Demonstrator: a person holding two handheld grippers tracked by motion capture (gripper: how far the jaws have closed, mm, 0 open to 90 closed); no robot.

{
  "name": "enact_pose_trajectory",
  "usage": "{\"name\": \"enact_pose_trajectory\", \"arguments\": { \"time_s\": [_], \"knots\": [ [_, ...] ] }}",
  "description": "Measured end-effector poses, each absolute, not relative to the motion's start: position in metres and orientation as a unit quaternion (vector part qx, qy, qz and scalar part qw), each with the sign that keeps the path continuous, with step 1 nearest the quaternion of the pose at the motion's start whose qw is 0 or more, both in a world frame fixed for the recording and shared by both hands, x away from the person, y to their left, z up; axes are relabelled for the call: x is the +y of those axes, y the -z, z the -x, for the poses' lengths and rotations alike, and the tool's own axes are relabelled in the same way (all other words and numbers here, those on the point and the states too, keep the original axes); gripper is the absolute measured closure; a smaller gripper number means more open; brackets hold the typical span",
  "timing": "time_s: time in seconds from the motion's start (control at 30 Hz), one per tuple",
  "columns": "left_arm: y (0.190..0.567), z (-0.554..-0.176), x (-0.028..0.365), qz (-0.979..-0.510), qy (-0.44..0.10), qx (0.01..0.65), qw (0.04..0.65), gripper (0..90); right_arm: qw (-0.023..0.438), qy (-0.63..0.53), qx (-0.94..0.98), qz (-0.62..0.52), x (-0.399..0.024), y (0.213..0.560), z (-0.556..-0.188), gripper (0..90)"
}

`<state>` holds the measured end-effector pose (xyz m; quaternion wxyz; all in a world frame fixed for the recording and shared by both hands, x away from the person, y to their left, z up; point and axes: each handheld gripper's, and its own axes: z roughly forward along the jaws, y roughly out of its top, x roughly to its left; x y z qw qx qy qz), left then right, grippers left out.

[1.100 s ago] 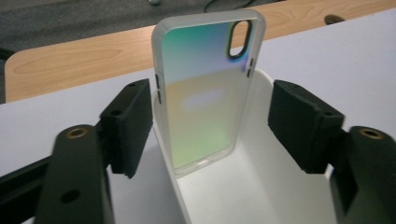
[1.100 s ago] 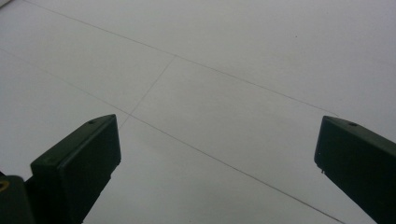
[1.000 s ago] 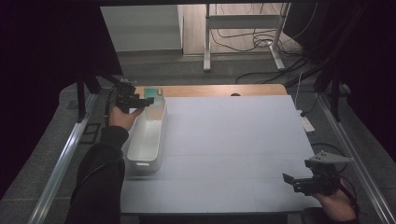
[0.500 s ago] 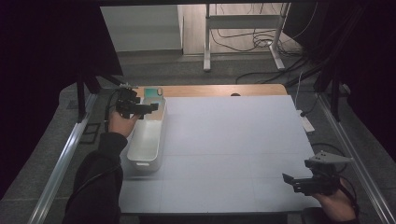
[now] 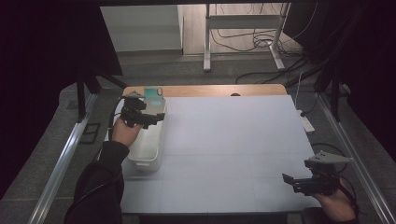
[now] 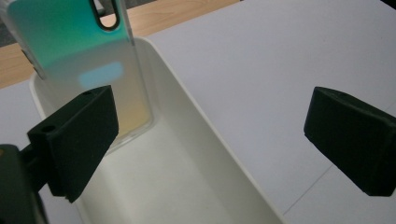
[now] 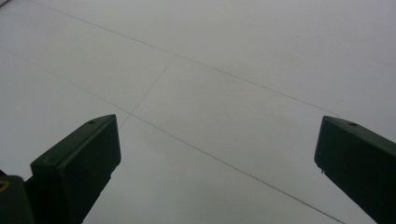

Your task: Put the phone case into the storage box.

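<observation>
A phone case [image 6: 79, 60], teal fading to peach, stands leaning against the far end wall of a long white bin [image 6: 196, 116]. In the high view the phone case [image 5: 154, 94] sits at the back of the white bin [image 5: 148, 156] at the table's left. My left gripper [image 5: 158, 117] hovers over the bin, a little short of the case. Its jaws have just been opening and nothing is between them; in its own view the left gripper [image 6: 210, 140] straddles the bin's right wall. My right gripper [image 5: 290, 181] rests open at the near right, and in its own view the right gripper [image 7: 215, 163] faces bare white tabletop.
A white table surface [image 5: 233, 140] with faint seam lines spreads between the hands. A wooden strip [image 5: 215, 89] runs along its far edge. Metal rails flank both sides, and a white power strip [image 5: 306, 123] lies off the right edge.
My left gripper has drawn back from the phone case toward the near side, its jaws spreading wider. The case stays leaning in the bin. The right hand has not moved.
</observation>
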<state>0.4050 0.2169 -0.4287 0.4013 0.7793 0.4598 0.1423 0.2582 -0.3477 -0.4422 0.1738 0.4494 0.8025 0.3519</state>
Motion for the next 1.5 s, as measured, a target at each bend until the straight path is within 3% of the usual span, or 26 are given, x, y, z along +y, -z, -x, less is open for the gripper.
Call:
{"name": "enact_pose_trajectory", "arguments": {
  "time_s": [1.5],
  "knots": [
    [0.441, -0.337, 0.206, -0.775, -0.178, 0.419, 0.439, 1.5, 0.169, -0.354, 0.803, -0.448, -0.348, 0.442, -0.259, 0.0]
  ]
}}
